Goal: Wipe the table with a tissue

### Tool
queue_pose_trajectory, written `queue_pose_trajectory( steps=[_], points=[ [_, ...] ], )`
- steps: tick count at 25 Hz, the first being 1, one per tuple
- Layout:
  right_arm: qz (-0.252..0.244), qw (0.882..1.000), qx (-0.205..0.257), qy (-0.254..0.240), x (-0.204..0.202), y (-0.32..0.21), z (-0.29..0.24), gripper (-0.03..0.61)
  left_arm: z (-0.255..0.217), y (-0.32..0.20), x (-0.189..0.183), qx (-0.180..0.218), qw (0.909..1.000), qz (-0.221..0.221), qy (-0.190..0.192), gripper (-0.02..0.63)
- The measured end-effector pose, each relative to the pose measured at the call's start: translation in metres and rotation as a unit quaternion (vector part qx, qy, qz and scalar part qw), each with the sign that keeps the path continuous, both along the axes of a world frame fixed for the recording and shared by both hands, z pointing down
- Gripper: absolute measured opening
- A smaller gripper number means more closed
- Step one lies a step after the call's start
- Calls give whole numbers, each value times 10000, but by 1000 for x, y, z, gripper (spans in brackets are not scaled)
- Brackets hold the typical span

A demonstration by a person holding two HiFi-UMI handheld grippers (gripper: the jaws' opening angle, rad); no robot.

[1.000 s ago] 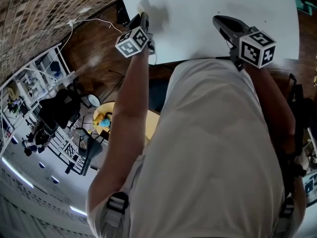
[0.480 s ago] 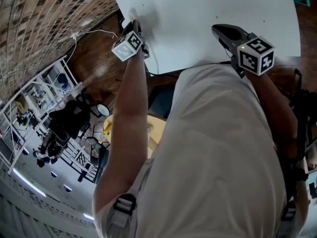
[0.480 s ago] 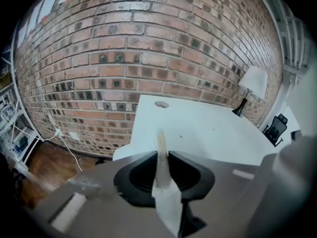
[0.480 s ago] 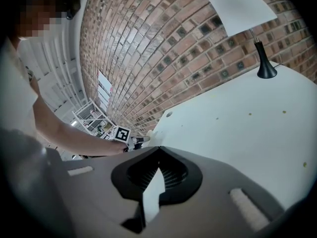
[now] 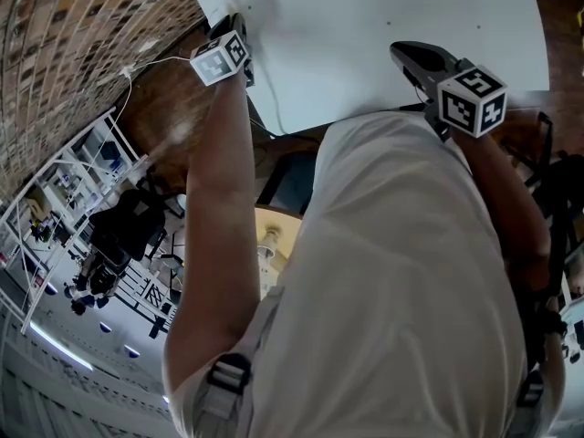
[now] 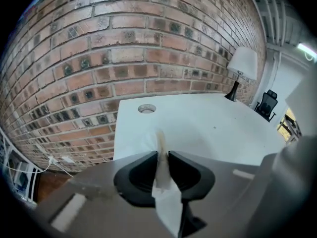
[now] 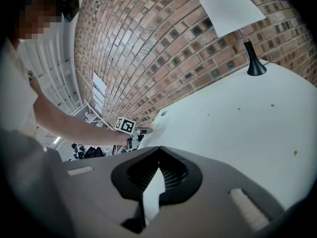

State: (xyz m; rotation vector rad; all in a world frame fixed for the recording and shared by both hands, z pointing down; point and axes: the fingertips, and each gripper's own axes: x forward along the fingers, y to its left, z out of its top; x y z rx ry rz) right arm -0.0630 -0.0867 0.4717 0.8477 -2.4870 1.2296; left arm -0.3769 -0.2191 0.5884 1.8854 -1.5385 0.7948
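Observation:
The white table (image 5: 365, 26) fills the top of the head view. My left gripper (image 5: 234, 24) is at the table's left edge, pointing down at the top. In the left gripper view its jaws (image 6: 162, 155) are shut on a white tissue (image 6: 166, 197); a crumpled end of the tissue sticks out ahead of the tips towards the table (image 6: 208, 133). My right gripper (image 5: 403, 53) hovers over the table's near edge on the right. Its tips (image 7: 158, 151) meet with nothing between them, above the table surface (image 7: 237, 128). From there the left gripper (image 7: 141, 131) shows at the table's far corner.
A brick wall (image 6: 124, 43) runs behind the table. A white-shaded lamp (image 7: 233, 11) stands at the far end. A round cable hole (image 6: 146, 109) lies near the left corner. Small specks (image 7: 295, 152) dot the top. Wooden floor and a white cable (image 5: 164, 62) lie left of the table.
My left gripper has slid with the tissue to the left and farther along the table's left edge. The right gripper has stayed where it was.

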Motion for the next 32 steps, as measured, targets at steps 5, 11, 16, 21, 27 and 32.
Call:
queue_pose_trajectory(
  steps=[5,11,16,21,27,32],
  points=[
    [117,9999,-16,18,5,2,0,6,-4,-4,4,-195,9996,202,24,75],
    [223,9997,-26,40,9,4,1,6,-7,-6,11,-368,9983,446,21,72],
    [289,9996,-46,42,11,5,2,6,-5,-6,22,-459,9954,800,-238,72],
    [307,9995,-44,48,12,5,1,6,-2,-5,34,-682,9883,1225,-594,72],
    [299,9995,-14,27,11,5,-2,6,13,0,51,-855,9825,1603,-417,72],
    [287,9996,27,23,10,7,-4,6,6,15,72,-1019,9787,1755,-322,72]
  ],
)
